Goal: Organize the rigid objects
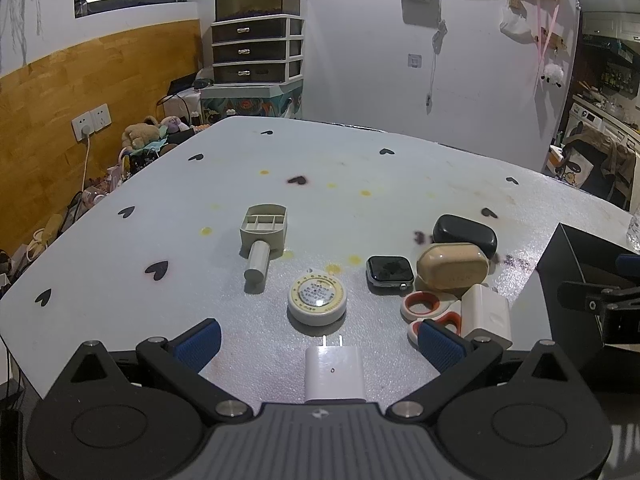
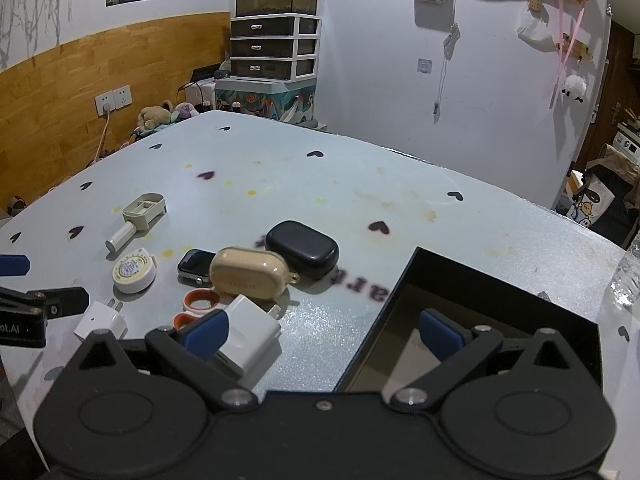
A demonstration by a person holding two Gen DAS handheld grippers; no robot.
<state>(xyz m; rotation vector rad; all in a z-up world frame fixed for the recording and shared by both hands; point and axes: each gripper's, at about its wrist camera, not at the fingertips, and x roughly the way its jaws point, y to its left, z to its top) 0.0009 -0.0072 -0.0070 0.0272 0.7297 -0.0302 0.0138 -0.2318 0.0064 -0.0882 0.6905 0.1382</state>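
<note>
Desk (image 1: pixel 360 200) with a pale heart-print cover, scattered with small hard items, and a black box (image 2: pixel 400 300) open at its near right corner. Left tongs (image 1: pixel 318 340) are spread wide and empty, low over the near edge. Directly between their blue pads, close in, lies a small white plug (image 1: pixel 335 372), its long axis running straight away from the tongs, prongs pointing far. Just beyond it sits a round tape measure (image 1: pixel 317 298); farther left lies a grey scoop (image 1: pixel 264 236).

Right tongs (image 2: pixel 324 332) are also wide open and hold nothing. Their right pad hangs over the box, their left pad over a larger white charger (image 2: pixel 250 332). Beside that charger are scissors (image 2: pixel 200 302) with orange handles, then a watch (image 2: pixel 196 264), a tan case (image 2: pixel 250 272) and a black case (image 2: pixel 302 248), all clustered left of the box.

The left tongs look nearer the plug and already straddle it, so closing there seems the likely next grip; the box lies well to its right.
</note>
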